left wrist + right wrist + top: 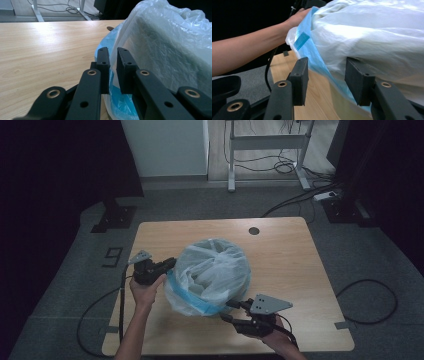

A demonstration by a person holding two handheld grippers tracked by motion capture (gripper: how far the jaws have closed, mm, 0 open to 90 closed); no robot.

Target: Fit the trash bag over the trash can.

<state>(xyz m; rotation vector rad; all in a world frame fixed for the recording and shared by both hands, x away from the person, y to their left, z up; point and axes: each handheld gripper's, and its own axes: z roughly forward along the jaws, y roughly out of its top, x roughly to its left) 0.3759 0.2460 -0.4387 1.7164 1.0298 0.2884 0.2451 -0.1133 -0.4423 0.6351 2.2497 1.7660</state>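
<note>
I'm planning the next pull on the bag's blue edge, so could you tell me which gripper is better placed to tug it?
Probably the left. The left gripper has its jaws nearly closed on the plastic bag at its blue edge. The right gripper stands wide open around the rim, gripping nothing yet.

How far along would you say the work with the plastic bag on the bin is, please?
Done: the plastic bag drapes over the bin. In hand: the left hand-held gripper pinches its blue hem; the right hand-held gripper is open around the hem. Left: pulling the bag fully down.
</note>
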